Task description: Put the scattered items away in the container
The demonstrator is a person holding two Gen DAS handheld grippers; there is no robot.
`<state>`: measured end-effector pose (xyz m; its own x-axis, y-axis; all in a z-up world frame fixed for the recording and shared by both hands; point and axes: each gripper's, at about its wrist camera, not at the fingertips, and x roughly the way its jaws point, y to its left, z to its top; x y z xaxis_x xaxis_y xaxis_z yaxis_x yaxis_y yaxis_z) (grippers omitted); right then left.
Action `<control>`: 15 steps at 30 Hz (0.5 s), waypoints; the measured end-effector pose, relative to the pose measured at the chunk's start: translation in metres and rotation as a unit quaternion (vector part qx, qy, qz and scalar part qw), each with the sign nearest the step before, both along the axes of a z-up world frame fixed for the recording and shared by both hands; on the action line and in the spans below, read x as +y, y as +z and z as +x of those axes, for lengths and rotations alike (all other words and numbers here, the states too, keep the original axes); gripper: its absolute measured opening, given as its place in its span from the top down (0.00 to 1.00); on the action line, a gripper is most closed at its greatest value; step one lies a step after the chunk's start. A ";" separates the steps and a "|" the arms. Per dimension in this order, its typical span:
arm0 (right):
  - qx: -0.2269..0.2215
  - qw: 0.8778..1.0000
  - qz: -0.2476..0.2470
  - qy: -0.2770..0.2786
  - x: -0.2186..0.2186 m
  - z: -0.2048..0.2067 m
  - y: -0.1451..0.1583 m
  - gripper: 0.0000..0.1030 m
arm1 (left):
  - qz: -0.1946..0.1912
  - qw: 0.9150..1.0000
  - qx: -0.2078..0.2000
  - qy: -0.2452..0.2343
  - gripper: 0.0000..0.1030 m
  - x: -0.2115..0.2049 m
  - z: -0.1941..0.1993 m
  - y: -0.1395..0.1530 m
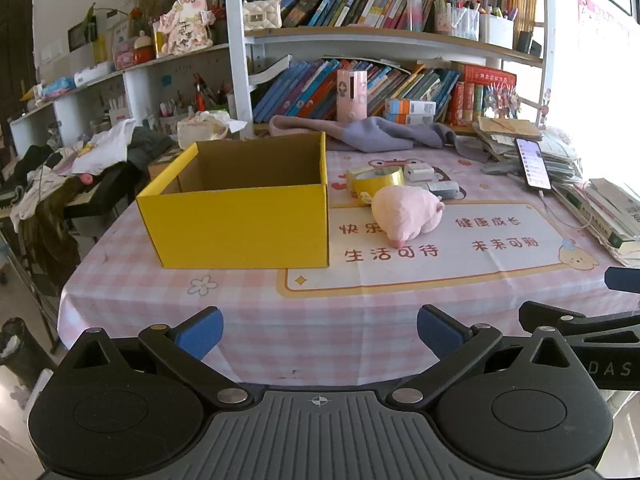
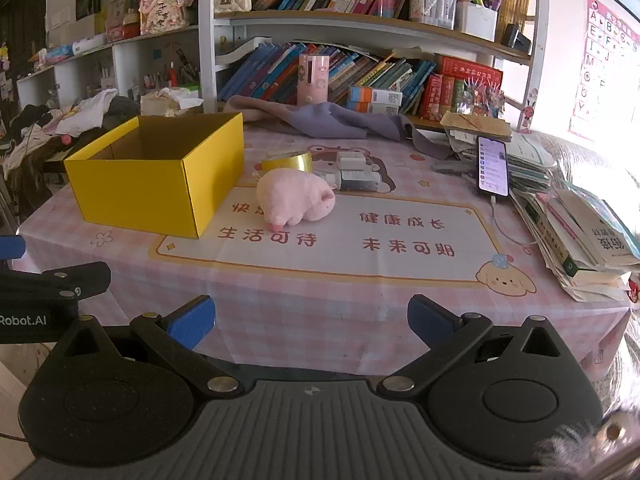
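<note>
Side by side, the left gripper (image 1: 319,334) and the right gripper (image 2: 311,323) hung at the near edge of the counter (image 2: 320,320), each tilted downward, fingers spread wide and holding nothing. A pink checked cloth with a cartoon panel covered the counter. On its left part stood the yellow cardboard box (image 1: 240,216), open at the top, with nothing visible in the part of its inside that could be seen. Just to the right of the box lay a pink plush toy (image 1: 406,214), its snout toward the cameras. Behind the toy sat a roll of yellow tape (image 1: 378,182), and beside that a small white box (image 1: 418,172) and a grey packet (image 1: 442,190), all close together and well ahead of both grippers. A grey-purple cloth (image 2: 332,118) lay bunched along the far edge. To the right, a phone (image 2: 493,166) with a lit screen leaned on a stack of papers and books (image 2: 576,232). Crowded bookshelves (image 1: 380,0) filled the background.
</note>
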<state>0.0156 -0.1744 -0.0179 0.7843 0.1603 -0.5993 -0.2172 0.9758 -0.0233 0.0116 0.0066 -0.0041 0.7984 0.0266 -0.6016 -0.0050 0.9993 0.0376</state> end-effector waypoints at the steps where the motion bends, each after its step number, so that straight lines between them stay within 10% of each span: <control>1: 0.000 1.000 0.000 0.000 0.000 0.001 0.001 0.00 | 0.000 1.000 0.000 0.000 0.00 0.000 0.000 0.000; 15: -0.001 1.000 0.000 -0.002 0.002 0.003 0.002 0.00 | 0.001 1.000 0.001 0.000 0.00 0.000 0.001 -0.002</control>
